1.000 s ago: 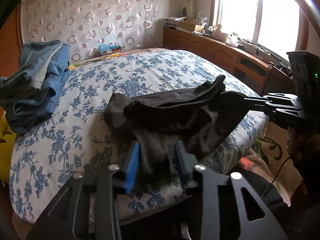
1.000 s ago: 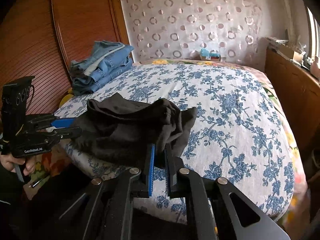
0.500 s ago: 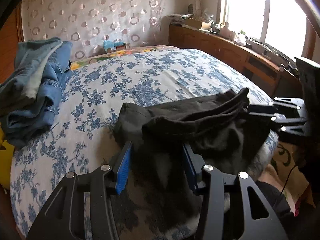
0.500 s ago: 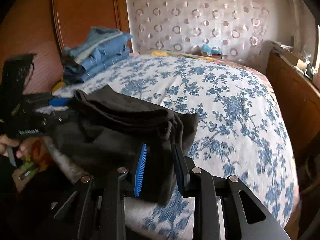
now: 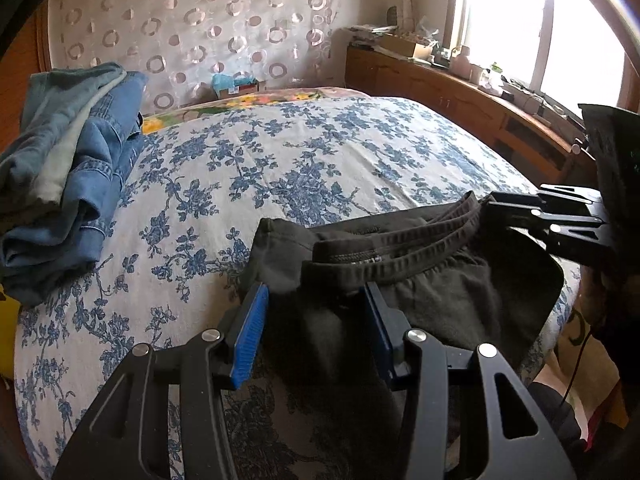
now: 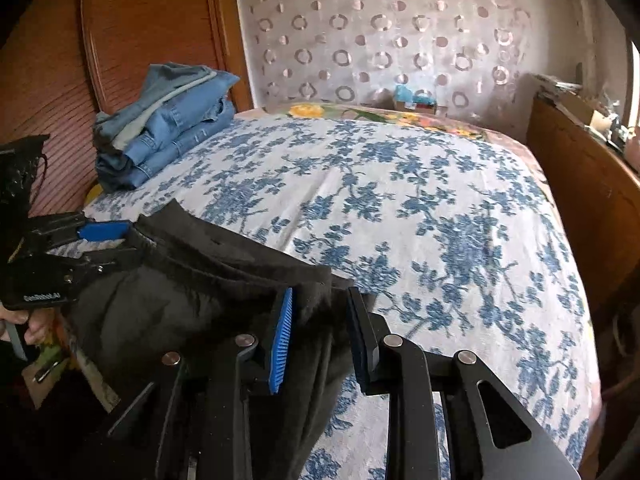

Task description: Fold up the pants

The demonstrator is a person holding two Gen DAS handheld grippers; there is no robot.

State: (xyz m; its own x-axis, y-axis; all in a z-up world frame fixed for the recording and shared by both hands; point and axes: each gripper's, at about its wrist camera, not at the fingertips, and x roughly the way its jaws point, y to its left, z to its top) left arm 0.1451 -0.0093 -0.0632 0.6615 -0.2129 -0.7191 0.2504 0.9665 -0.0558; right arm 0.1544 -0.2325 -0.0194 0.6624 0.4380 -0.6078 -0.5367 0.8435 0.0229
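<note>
Your left gripper (image 5: 316, 316) stood about half open, with a thick bunch of the black pants (image 5: 420, 276) filling the space between its blue pads (image 5: 250, 336); whether the pads actually pressed on the cloth could not be told from either view. Your right gripper (image 6: 320, 328) had its jaws closing, a fold of the same pants lying between them, the near blue pad against the fabric and the far one just beside it.

From your left gripper, the elastic waistband (image 5: 400, 248) ran ahead and to the right, ending at your right gripper's fingertips. From your right gripper, the waistband ran away to the left toward your left gripper, whose blue pad showed at the cloth's far corner. The pants lay bunched at the near edge of the bed (image 6: 400, 200), partly hanging off it below both tools. Your hand (image 6: 28, 324) showed under the left gripper's body.

Beyond the pants, the blue-flowered bedspread (image 5: 300, 160) stretched out ahead. Well apart, ahead and to the left of both grippers, sat a stack of folded jeans (image 5: 68, 176) against the wooden headboard (image 6: 132, 32). Ahead and to the right of the left gripper ran a wooden cabinet (image 5: 460, 96) under the window (image 5: 540, 28).
</note>
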